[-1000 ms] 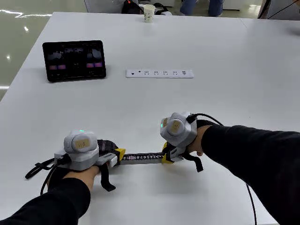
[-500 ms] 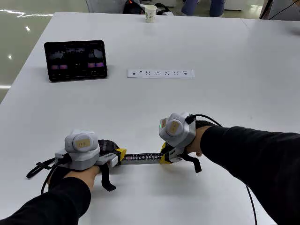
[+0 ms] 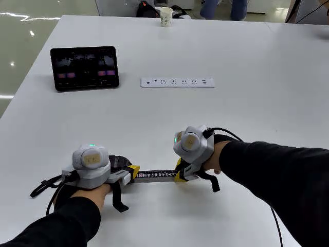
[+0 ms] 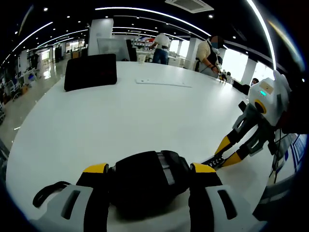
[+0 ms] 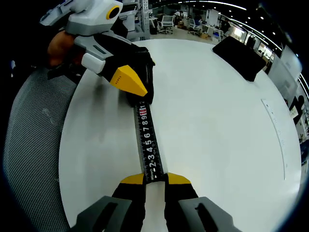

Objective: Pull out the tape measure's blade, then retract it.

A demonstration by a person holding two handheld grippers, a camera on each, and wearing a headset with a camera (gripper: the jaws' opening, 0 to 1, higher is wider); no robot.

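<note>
From the head view, the left tool [image 3: 129, 172] is lying low on the white tabletop [image 3: 241, 103] and clamping the black tape measure [image 3: 118, 162] between its yellow-tipped jaws. Just to its right, the right tool [image 3: 179, 176] is pinching the free end of the blade [image 3: 154, 175]. The blade is stretching flat across the short gap between the two tools, with its printed digits facing up. Further back, a dark tablet [image 3: 85, 68] is standing propped up on the left, a white power strip [image 3: 177, 82] is lying beside it toward the middle, and a paper cup [image 3: 165, 16] is sitting at the far edge. Moving to the left gripper view, the tape measure is sitting squeezed between the two jaws at the bottom, resting on the tabletop. The right tool is showing at the right with its yellow tips closed on the blade's end, and people [image 4: 161, 41] are standing beyond the tabletop's far edge. Over to the right gripper view: the jaws are pressing together on the blade's tip. The scale is running straight away from them along the tabletop and into the tape measure, which the left tool is gripping at the upper left.
</note>
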